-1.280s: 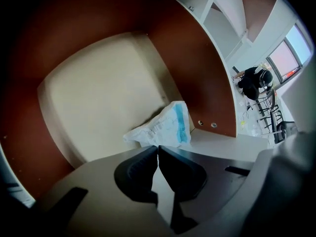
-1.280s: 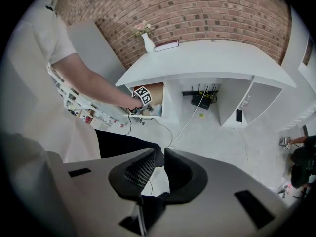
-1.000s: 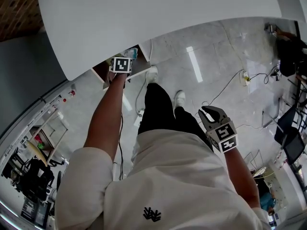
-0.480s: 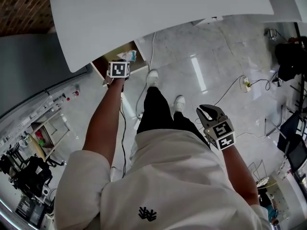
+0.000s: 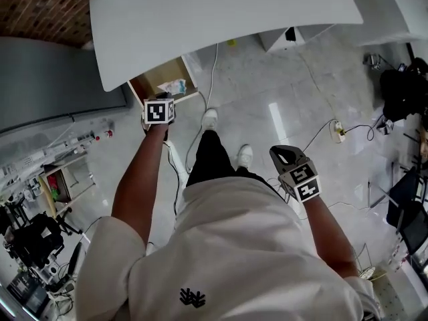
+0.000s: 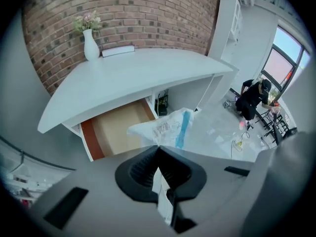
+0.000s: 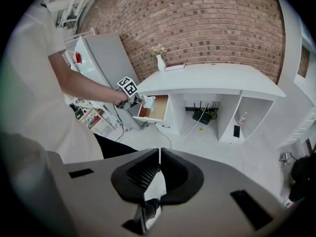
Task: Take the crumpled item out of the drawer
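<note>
The crumpled item (image 6: 168, 127) is a white plastic wrapper with a blue stripe. My left gripper (image 6: 158, 146) is shut on its near end and holds it in the air in front of the open wooden drawer (image 6: 118, 127). In the head view the crumpled item (image 5: 174, 86) hangs over the drawer (image 5: 152, 80) by its front edge, just beyond my left gripper (image 5: 163, 100). The drawer's bare bottom shows nothing else in it. My right gripper (image 5: 281, 154) hangs low at the person's right side, shut and empty, well away from the drawer.
The drawer sticks out from under a curved white desk (image 5: 221, 19) that stands against a brick wall (image 6: 148, 14). A white vase (image 6: 91, 46) and a book (image 6: 117, 50) stand on the desk. Cables (image 5: 321, 122) trail over the glossy floor. Shelves with clutter (image 5: 57, 179) stand at the left.
My left gripper has drawn back from the drawer with the crumpled item in it. More of the drawer's inside shows. The right gripper has stayed by the person's side.
</note>
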The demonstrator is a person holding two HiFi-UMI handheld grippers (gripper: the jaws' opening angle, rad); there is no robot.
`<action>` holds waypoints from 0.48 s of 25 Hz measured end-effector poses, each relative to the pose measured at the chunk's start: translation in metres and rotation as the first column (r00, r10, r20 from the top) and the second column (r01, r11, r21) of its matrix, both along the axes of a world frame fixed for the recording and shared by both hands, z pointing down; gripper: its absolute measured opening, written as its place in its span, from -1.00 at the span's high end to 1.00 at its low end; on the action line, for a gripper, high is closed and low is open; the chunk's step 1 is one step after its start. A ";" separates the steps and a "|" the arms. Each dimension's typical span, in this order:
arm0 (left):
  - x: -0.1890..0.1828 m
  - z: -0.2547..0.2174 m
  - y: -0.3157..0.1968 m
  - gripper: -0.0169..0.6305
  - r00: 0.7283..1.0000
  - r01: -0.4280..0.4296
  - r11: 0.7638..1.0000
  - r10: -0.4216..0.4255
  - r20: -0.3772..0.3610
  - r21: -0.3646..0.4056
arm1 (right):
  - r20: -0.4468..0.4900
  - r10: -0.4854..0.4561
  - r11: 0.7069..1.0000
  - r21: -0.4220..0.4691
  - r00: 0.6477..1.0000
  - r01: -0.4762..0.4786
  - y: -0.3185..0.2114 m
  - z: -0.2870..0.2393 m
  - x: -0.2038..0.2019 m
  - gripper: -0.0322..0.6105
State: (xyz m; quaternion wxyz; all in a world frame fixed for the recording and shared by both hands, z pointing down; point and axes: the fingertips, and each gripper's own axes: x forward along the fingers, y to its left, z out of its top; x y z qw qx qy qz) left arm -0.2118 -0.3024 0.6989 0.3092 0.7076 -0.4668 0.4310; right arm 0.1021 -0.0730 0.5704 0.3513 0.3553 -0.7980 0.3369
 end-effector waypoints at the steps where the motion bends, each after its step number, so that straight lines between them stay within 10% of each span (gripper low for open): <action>1: 0.005 -0.012 0.006 0.88 1.000 0.000 1.000 0.000 -0.010 0.019 | -0.002 -0.007 1.000 0.004 1.000 0.007 0.006 -0.001 0.005 0.79; 12: 0.066 -0.128 0.113 0.88 0.991 -0.011 0.988 0.031 -0.130 0.153 | 0.010 -0.068 0.994 0.088 0.998 0.067 0.067 -0.022 0.042 0.80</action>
